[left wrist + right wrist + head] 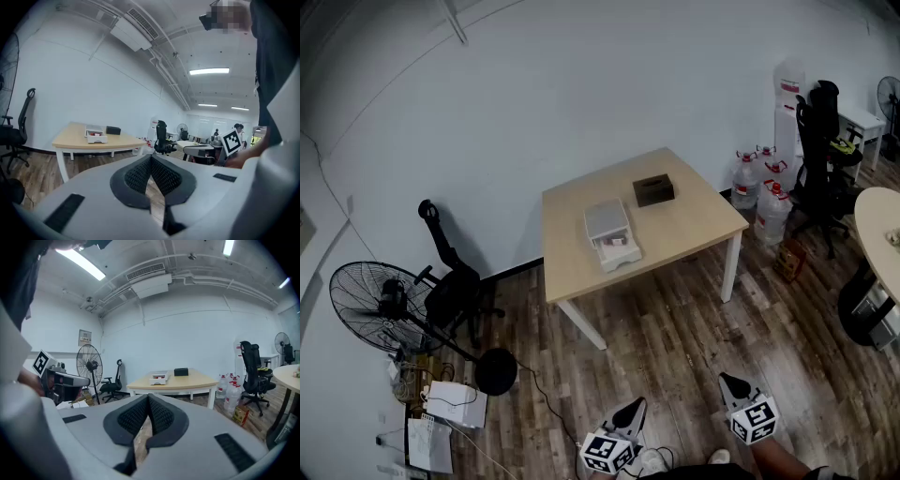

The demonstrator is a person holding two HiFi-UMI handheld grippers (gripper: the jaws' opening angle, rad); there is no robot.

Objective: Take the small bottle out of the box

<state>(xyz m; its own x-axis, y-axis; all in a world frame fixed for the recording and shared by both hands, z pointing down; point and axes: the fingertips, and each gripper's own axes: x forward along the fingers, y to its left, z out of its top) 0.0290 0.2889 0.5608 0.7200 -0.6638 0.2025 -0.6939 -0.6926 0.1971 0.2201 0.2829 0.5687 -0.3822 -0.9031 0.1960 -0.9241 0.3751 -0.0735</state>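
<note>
The left gripper [151,157] had its jaws closed, the ribbed pads meeting at the tips with nothing between them, and the right gripper [148,396] was the same, jaws pressed together and empty. Both were held low near the person's feet over the wood-plank floor [675,347], pointing slightly downward towards the table [684,230], which stood well apart from them. On the table sat the white box [608,232] with its drawer pulled out towards the person; the small bottle [616,242] lay in that open drawer, showing only as a red and white speck. Just behind the white box was a dark box [654,190]. To the table's left stood an office chair [455,291] and a pedestal fan [370,305]; to its right, large water jugs [769,202].
</note>
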